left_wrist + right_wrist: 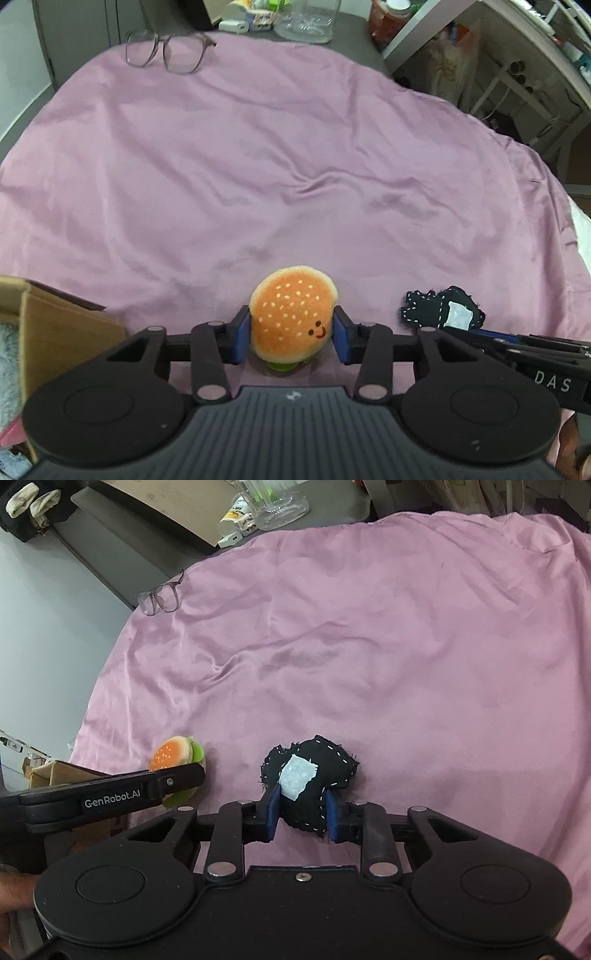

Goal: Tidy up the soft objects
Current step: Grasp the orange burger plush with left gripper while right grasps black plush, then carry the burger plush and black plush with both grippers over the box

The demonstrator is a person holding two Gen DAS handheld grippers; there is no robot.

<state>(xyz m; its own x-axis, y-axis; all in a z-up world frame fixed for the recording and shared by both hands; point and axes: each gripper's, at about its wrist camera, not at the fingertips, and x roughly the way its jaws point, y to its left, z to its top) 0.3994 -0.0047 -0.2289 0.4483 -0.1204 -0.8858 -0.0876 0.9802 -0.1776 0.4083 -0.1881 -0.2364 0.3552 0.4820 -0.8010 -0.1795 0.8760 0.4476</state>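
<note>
A plush hamburger [293, 317] with a smiling face sits between the blue pads of my left gripper [292, 332], which is shut on it just above the pink cloth [258, 166]. It also shows in the right wrist view [176, 755]. A black stitched plush with a white patch [308, 781] is held between the blue pads of my right gripper [302, 818], which is shut on it. This black plush also shows at the right of the left wrist view [443, 308].
A cardboard box [48, 332] with soft items inside stands at the near left. Glasses [166, 51] lie at the cloth's far left edge. A clear glass jar [306, 20] and small items stand on the table behind. White shelving [517, 74] is at the far right.
</note>
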